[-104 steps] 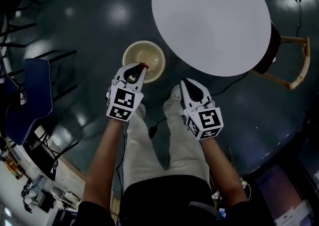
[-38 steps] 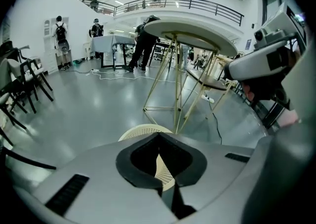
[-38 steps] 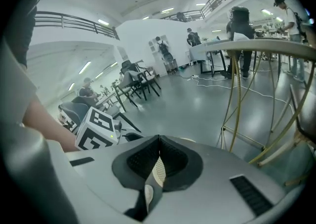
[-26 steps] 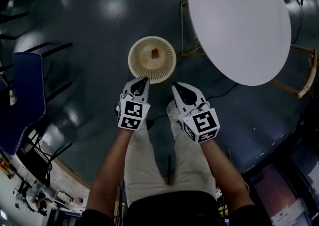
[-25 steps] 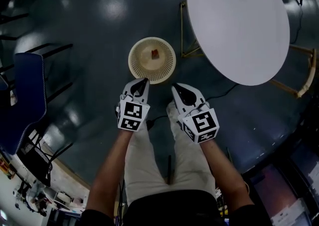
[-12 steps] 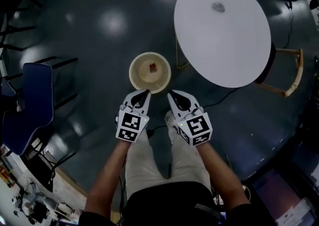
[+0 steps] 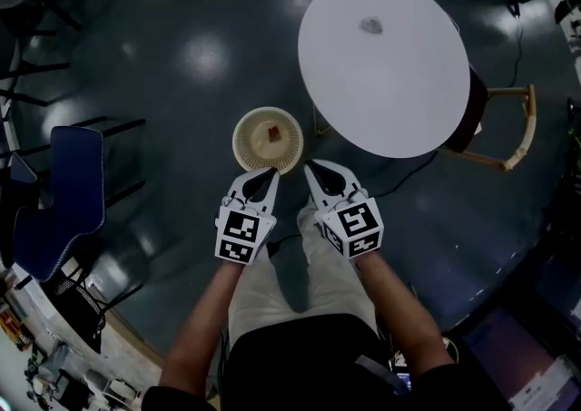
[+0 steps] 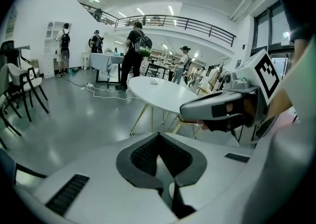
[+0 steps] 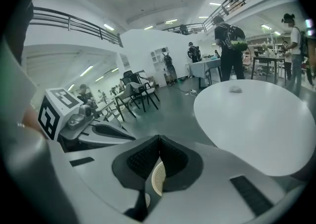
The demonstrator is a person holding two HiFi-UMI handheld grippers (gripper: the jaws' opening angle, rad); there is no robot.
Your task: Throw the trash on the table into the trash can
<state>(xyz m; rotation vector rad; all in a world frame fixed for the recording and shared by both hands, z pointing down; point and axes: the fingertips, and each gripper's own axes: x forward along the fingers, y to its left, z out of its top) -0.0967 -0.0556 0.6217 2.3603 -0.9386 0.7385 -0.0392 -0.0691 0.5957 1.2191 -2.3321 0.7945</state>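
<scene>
The cream trash can (image 7: 267, 140) stands on the dark floor beside the round white table (image 7: 384, 64), with a small red-brown piece (image 7: 272, 134) inside it. A grey crumpled bit of trash (image 7: 370, 25) lies near the table's far side, also visible in the gripper views as trash (image 8: 153, 81) and trash (image 9: 236, 89). My left gripper (image 7: 266, 174) and right gripper (image 7: 313, 167) hover side by side just short of the can, both shut with nothing between the pads. In the right gripper view the can (image 9: 158, 178) shows below the closed gripper (image 9: 159, 139).
A blue chair (image 7: 64, 191) stands at the left and a wooden chair (image 7: 508, 128) is tucked behind the table on the right. Cables trail over the floor. Several people (image 8: 134, 55) stand at benches far behind the table, and more chairs (image 9: 136, 92) stand beyond.
Both grippers have risen, and the can and table look smaller and farther. The red piece that my left gripper held over the can four seconds ago now lies inside it.
</scene>
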